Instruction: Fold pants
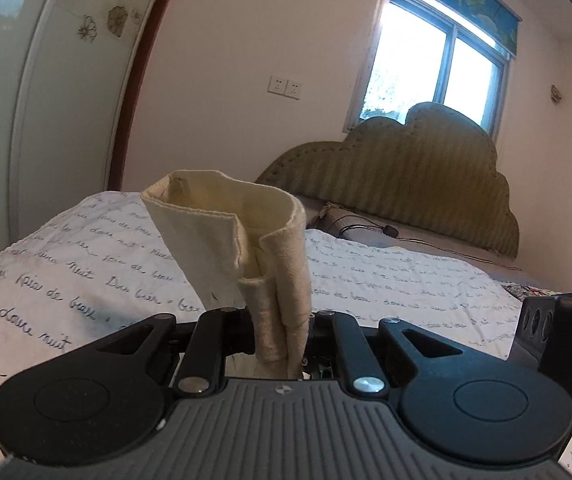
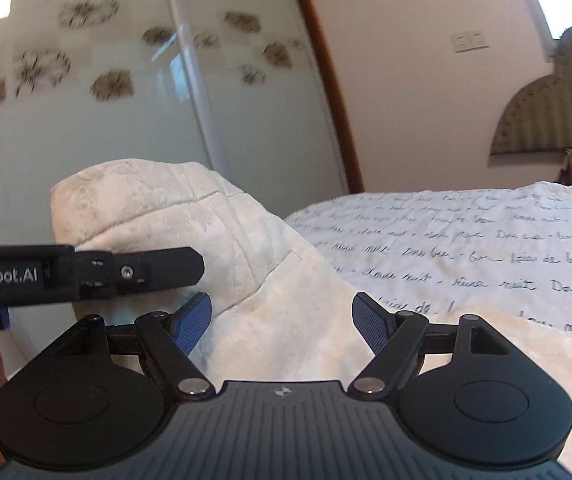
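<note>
Pants (image 1: 245, 236): cream; a bunched end pinched in my left claw (image 1: 286, 332), raised over the bed (image 1: 406, 276)
Right claw (image 2: 281, 312): jaws wide, gripping nothing; cloth lies between and beyond them
Nearer hand: left, probably

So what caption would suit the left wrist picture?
Left gripper pinches cream pants above a script-printed bedspread.

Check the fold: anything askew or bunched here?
Yes. The left tongs pinch the cream pants as a twisted bunch, hem curling up off the bedspread rather than flat. The right tongs stand open, gripping nothing, so only one side is held.
</note>
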Demonstrator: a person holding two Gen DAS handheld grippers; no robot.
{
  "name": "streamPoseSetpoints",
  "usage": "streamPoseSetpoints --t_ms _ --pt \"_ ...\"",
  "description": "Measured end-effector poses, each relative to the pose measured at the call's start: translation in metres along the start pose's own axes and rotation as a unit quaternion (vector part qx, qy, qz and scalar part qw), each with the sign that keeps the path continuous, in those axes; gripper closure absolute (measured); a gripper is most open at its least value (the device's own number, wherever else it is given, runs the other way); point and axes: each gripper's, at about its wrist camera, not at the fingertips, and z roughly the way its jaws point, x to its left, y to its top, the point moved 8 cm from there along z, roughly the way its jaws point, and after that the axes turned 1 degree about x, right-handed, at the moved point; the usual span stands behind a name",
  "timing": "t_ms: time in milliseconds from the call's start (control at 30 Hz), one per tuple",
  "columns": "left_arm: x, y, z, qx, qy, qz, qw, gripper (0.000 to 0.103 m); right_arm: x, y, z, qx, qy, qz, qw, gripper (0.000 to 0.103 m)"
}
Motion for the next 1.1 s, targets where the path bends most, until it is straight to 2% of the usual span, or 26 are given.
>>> streamPoseSetpoints --t_ms 200,400,633,967,1100 --pt "-0.059 -0.003 0.018 -0.005 -0.052 0.005 0.9986 0.088 -0.049 0.012 -0.036 -0.033 -0.029 0.052 0.998 0.025" --pt "-0.128 -0.017 0.044 -0.003 -0.105 0.041 0.9936 0.087 -0.100 0.018 -0.078 -0.056 -0.081 0.079 0.992 0.025" --pt "-0.203 -0.051 0.087 0.033 -0.158 0.078 0.9837 0.084 -0.162 0.004 -0.122 -0.067 -0.143 0.129 0.979 0.025" --pt "-0.253 -0.093 0.127 0.069 -0.186 0.116 0.9733 0.082 -0.214 -0.019 -0.145 -0.060 -0.201 0.153 0.966 0.025" --pt "-0.255 -0.108 0.143 0.109 -0.202 0.113 0.9667 0.081 -0.230 -0.036 -0.145 -0.034 -0.209 0.178 0.961 0.025"
